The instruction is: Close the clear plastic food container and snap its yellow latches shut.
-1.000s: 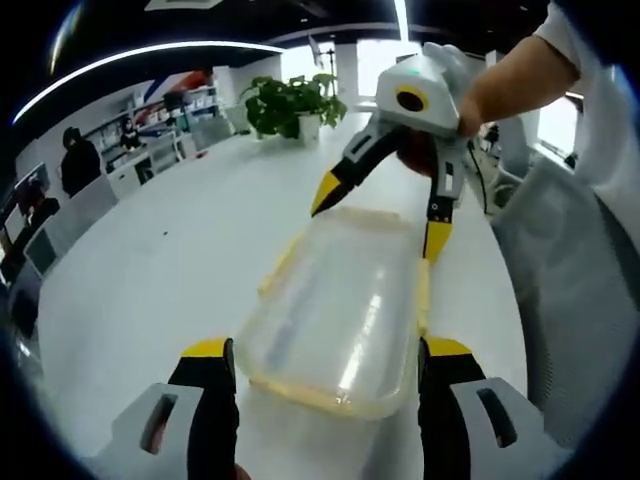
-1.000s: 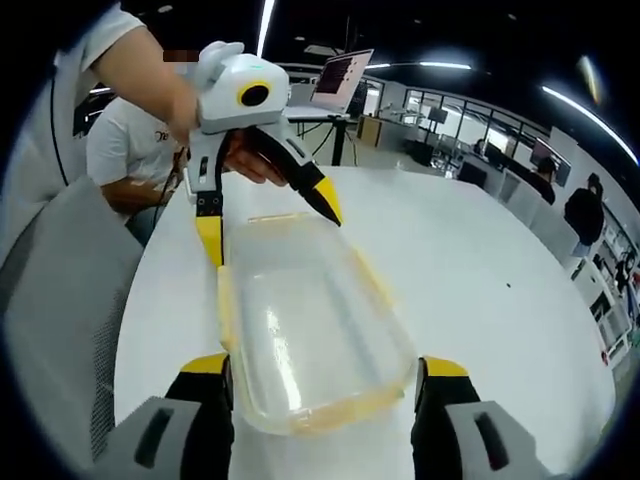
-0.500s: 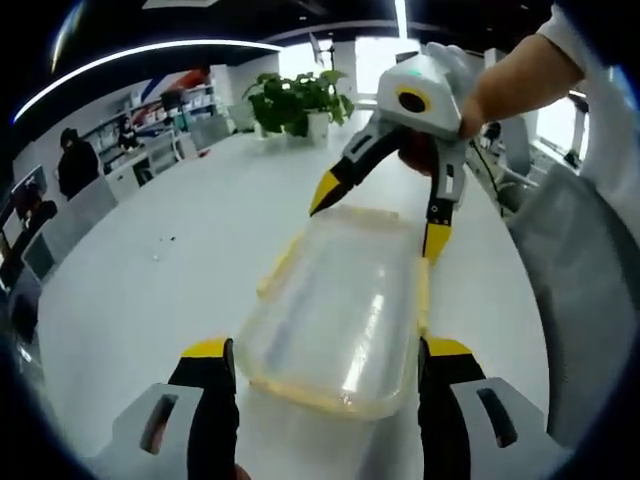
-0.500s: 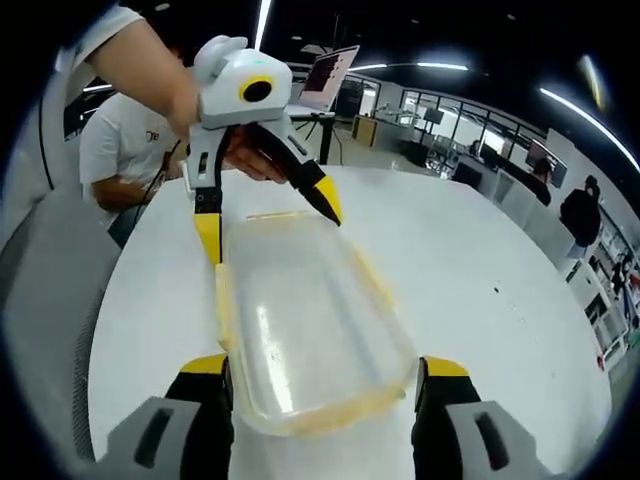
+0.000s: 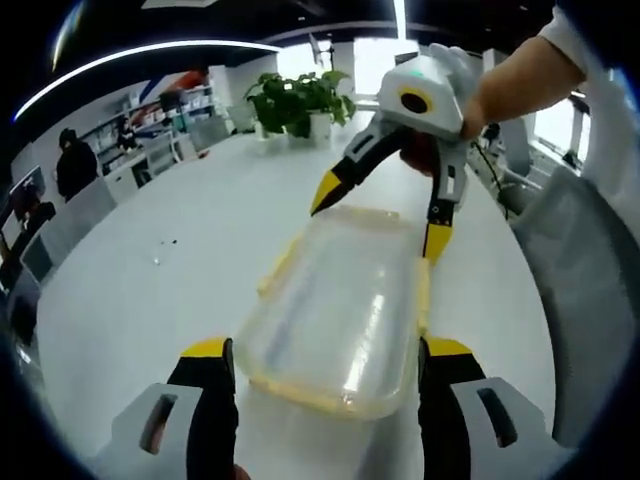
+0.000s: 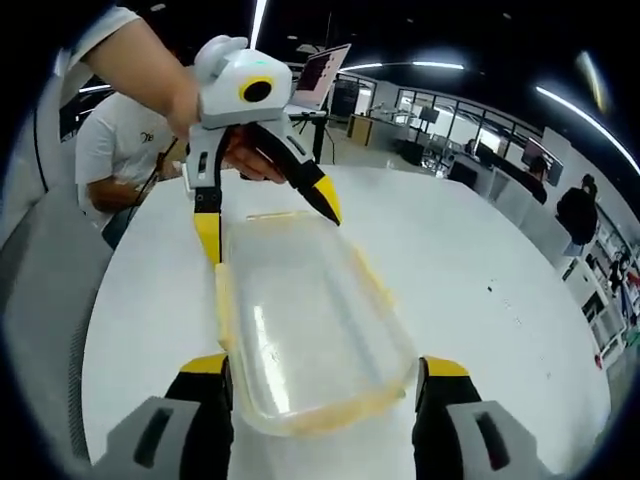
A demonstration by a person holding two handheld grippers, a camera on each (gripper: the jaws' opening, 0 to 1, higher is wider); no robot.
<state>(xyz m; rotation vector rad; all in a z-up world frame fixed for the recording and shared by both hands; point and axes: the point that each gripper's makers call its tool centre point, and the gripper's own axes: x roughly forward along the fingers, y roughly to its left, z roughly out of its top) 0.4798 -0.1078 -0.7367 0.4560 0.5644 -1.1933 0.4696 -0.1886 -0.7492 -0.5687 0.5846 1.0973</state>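
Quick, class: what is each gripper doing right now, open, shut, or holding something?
Left gripper: open, jaws either side of one end of the container.
Right gripper: open, jaws either side of the opposite end.

The left gripper view looks along its own jaws, close over one short end of the clear container (image 5: pixel 340 310), facing the right gripper (image 5: pixel 378 222). The right gripper view faces back from the opposite end toward the left gripper (image 6: pixel 268 222); both share the container and white table (image 5: pixel 170 250).
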